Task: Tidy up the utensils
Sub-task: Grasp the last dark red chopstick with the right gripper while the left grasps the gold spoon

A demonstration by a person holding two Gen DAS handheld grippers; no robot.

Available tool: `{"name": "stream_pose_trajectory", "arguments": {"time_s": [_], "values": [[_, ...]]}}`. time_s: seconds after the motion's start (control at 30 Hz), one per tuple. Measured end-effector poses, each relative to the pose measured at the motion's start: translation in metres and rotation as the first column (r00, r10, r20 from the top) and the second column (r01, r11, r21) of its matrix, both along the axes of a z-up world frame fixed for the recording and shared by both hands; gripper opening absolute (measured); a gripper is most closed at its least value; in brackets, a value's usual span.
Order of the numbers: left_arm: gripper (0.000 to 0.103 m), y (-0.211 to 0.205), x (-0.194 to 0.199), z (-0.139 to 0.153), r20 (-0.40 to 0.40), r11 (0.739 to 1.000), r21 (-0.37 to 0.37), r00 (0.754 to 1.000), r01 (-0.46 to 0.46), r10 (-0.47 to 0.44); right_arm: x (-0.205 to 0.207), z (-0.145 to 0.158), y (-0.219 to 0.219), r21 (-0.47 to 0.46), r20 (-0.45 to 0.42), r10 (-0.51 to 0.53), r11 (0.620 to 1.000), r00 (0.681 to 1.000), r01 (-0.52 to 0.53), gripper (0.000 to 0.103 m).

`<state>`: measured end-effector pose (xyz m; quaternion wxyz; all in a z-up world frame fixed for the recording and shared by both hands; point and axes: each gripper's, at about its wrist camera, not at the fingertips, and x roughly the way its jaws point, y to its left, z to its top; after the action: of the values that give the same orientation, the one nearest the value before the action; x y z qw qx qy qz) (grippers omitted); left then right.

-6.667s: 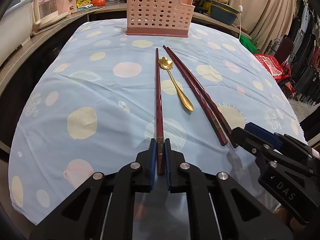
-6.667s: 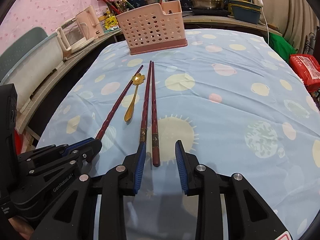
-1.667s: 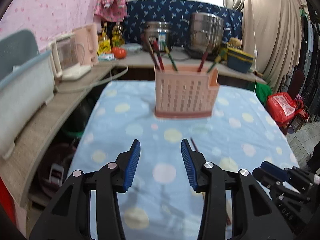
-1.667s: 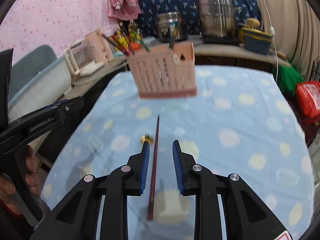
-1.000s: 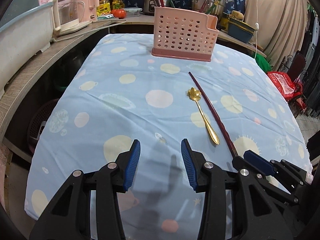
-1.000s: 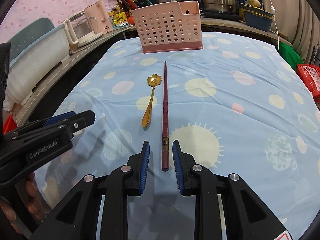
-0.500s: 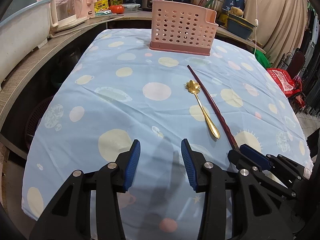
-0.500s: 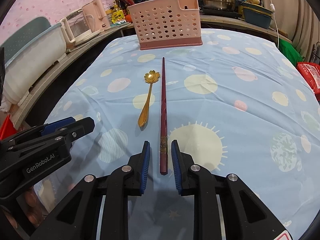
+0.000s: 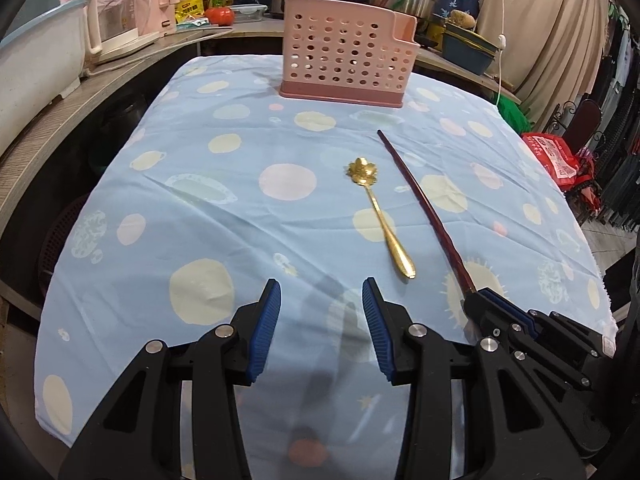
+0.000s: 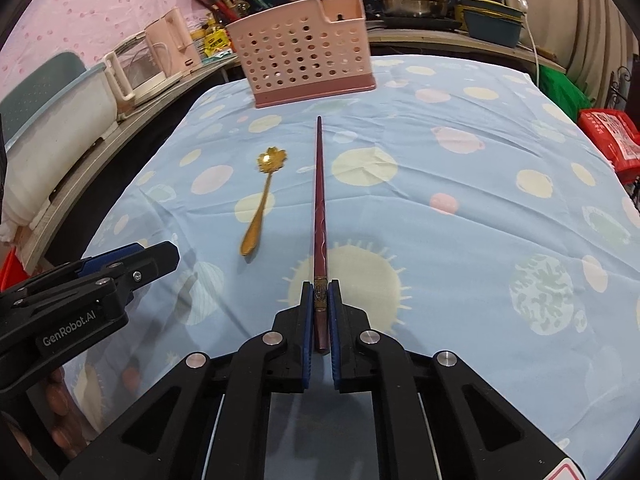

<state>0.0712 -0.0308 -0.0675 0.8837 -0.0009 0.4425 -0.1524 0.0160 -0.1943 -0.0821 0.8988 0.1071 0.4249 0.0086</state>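
Since half a second ago your right gripper [image 10: 320, 312] has clamped the chopstick's [image 10: 319, 200] near end on the cloth, left gripper [image 9: 320, 320] wide, empty; carry it to the far basket [image 10: 304, 68] next.

One chopstick [image 10: 319, 208], one gold spoon [image 10: 261, 200], one pink basket [image 10: 304, 50], two claws.

both grippers are chunky black plastic with ribbed blue pads [image 9: 267, 330] and round silver screws; left gripper [image 10: 132, 266] says "GenRobot.AI" in white at lower left; right gripper [image 10: 320, 316] has a red-white sticker, bottom right corner
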Motion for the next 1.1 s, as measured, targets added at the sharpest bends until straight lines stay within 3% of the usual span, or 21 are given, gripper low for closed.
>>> {"name": "stream_pose_trajectory", "arguments": {"time_s": [0.13, 0.47, 0.6, 0.83, 1.1], "values": [[0.051, -0.015, 0.001, -0.001, 0.001, 1.000, -0.004, 1.000, 0.021, -0.021, -0.006, 0.000, -0.014, 0.018, -0.003, -0.034, 0.999, 0.999, 0.034, 0.007], [0.049, -0.043, 0.019, -0.014, -0.036, 0.999, -0.024, 0.998, 0.045, -0.046, -0.008, -0.002, -0.023, 0.043, -0.001, -0.045, 0.998, 0.999, 0.045, 0.007], [0.041, -0.046, 0.024, -0.018, -0.035, 0.999, -0.013, 0.998, 0.042, -0.043, -0.008, -0.003, -0.024, 0.050, 0.000, -0.044, 0.998, 0.999, 0.044, 0.007], [0.011, -0.046, 0.025, -0.020, -0.032, 0.998, -0.017, 0.997, 0.066, -0.066, -0.007, -0.004, -0.024, 0.050, 0.003, -0.043, 0.998, 0.999, 0.043, 0.007], [0.010, -0.034, 0.017, -0.010, -0.018, 0.997, -0.045, 0.997, 0.069, -0.069, -0.010, 0.002, -0.025, 0.047, 0.015, -0.043, 0.998, 0.999, 0.043, 0.007]]}}
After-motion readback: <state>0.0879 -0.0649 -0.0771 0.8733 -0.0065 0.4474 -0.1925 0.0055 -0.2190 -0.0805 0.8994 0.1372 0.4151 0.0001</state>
